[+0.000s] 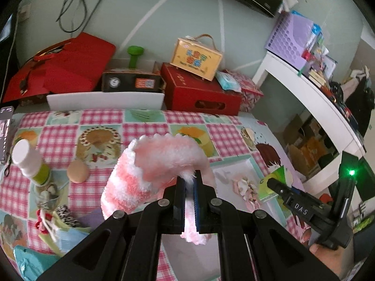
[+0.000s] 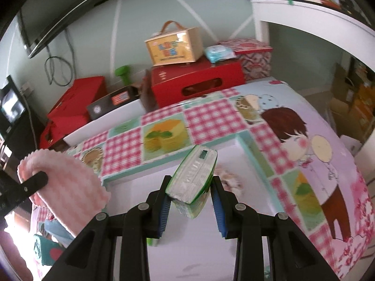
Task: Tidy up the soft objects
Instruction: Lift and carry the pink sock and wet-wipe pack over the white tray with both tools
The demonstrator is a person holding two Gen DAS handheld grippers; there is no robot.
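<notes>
My left gripper is shut on a fluffy pink-and-white striped sock and holds it above the patterned tablecloth. The sock also shows at the left of the right wrist view. My right gripper holds a green-and-white tissue pack between its fingers, tilted above the table; the pack also shows in the left wrist view, at the tip of the right gripper.
A white bottle, a round tan puff, a small glass jar and soft items lie at the left. Red boxes, a yellow case and a white tray stand at the back. A white shelf is to the right.
</notes>
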